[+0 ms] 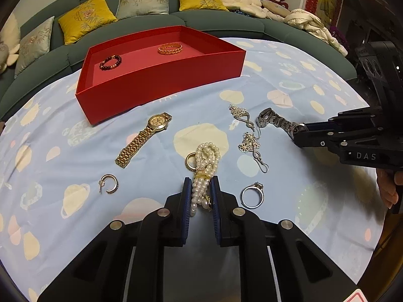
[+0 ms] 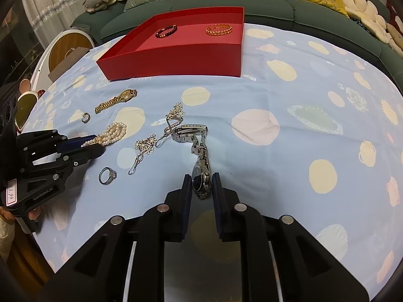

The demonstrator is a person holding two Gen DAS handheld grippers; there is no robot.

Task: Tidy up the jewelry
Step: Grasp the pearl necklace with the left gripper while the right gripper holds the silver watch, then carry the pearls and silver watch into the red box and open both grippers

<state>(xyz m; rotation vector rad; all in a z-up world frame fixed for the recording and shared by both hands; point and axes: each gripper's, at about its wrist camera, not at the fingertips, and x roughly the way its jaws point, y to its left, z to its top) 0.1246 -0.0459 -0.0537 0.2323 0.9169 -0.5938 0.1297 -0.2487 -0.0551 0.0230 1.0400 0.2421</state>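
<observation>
A red box (image 1: 161, 85) (image 2: 176, 60) at the back of the table holds a dark bead bracelet (image 1: 110, 62) (image 2: 166, 31) and a gold bangle (image 1: 170, 48) (image 2: 218, 29). My left gripper (image 1: 201, 183) (image 2: 94, 143) is shut on a pearl necklace (image 1: 205, 168) (image 2: 113, 133) lying on the cloth. My right gripper (image 2: 201, 181) (image 1: 298, 132) is shut on a silver watch (image 2: 200, 176) (image 1: 274, 120), whose band trails on the cloth.
On the blue patterned cloth (image 1: 63, 151) lie a gold watch (image 1: 144, 138) (image 2: 115, 100), a gold hoop earring (image 1: 108, 183), a gold ring (image 1: 190, 161), a silver flower chain (image 1: 248, 136) (image 2: 156, 136) and a silver ring (image 1: 252, 196) (image 2: 107, 175). A green sofa (image 1: 201, 22) stands behind.
</observation>
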